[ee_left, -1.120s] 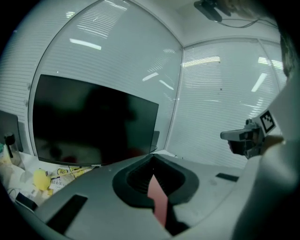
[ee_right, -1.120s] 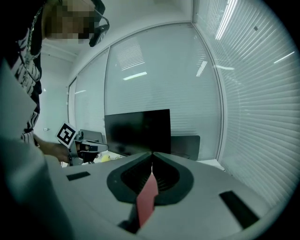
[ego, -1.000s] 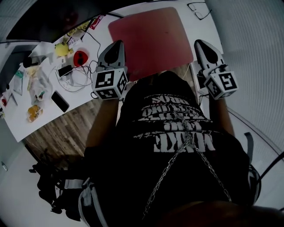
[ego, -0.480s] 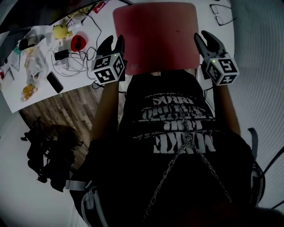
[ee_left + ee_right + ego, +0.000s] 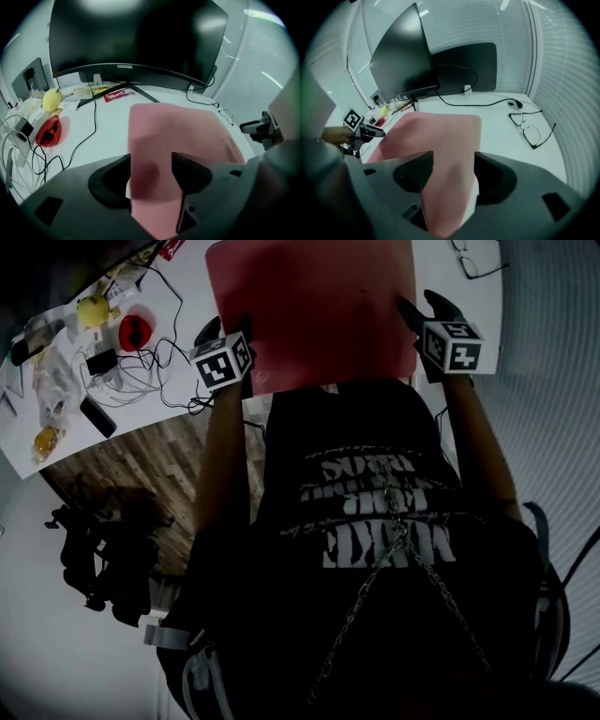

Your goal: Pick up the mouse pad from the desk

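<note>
Head view: the red mouse pad (image 5: 309,315) lies flat on the white desk (image 5: 431,263). My left tongs (image 5: 228,329) and right tongs (image 5: 424,307) are at its near corners, both just as close.

Left gripper view: my left tongs (image 5: 151,161) have just been opening and are wide now. The mouse pad (image 5: 178,136) shows in the gap, not pinched.

Right gripper view: my right tongs (image 5: 453,161) are the same, wide over the mouse pad (image 5: 440,136). Glasses (image 5: 532,129) lie to the right.

Mouse pad (image 5: 314,310) lies on desk (image 5: 433,273) between left gripper (image 5: 225,331) and right gripper (image 5: 419,309), before monitor (image 5: 136,33).

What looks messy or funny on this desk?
Nothing looks spilled or broken. Only the cables left of the red mouse pad stand out: they lie in a loose tangle among small clutter.
</note>
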{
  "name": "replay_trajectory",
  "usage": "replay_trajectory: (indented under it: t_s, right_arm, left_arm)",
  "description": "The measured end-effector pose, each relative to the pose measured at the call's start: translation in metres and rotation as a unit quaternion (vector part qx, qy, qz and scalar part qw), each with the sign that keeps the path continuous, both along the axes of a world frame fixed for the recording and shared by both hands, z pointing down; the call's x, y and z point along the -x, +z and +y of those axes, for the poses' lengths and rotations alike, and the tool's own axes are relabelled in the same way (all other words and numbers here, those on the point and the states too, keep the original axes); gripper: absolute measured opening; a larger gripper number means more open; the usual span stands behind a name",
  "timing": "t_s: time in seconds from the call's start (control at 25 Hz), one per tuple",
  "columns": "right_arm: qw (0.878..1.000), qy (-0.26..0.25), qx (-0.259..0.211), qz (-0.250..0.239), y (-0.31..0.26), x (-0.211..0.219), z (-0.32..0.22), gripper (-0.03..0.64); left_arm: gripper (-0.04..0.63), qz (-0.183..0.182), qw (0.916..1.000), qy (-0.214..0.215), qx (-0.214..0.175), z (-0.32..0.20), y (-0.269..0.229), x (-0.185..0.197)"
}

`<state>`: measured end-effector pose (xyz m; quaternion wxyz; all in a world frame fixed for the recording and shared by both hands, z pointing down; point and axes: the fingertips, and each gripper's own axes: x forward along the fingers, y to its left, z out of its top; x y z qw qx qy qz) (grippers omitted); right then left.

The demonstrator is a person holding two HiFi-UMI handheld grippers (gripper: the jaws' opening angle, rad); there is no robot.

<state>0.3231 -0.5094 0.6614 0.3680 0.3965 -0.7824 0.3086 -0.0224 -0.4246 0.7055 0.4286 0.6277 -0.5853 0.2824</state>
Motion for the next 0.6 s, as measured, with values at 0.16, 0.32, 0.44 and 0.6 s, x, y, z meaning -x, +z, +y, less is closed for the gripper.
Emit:
replay_trajectory:
  t_s: [0.16,0.32,0.44,0.6]
  right_arm:
    - [0.999,0.011,0.038,0.027,0.035,-0.014,0.001,0.252]
    - [0.996,0.018,0.082,0.032,0.066,-0.018,0.011,0.252]
    - [0.996,0.026,0.067,0.049,0.075,-0.018,0.01,0.256]
    - [0.994,0.059,0.068,0.059,0.072,-0.018,0.011,0.242]
  left_arm:
    - [0.262,-0.03,0.9989,0.007,0.037,0.0,0.022,0.002]
    - [0.284,-0.03,0.9984,0.005,0.046,0.0,0.03,0.0]
    - [0.284,-0.029,0.9986,0.01,0.042,-0.001,0.031,-0.002]
    - [0.282,-0.037,0.9985,0.022,0.034,0.0,0.029,-0.004]
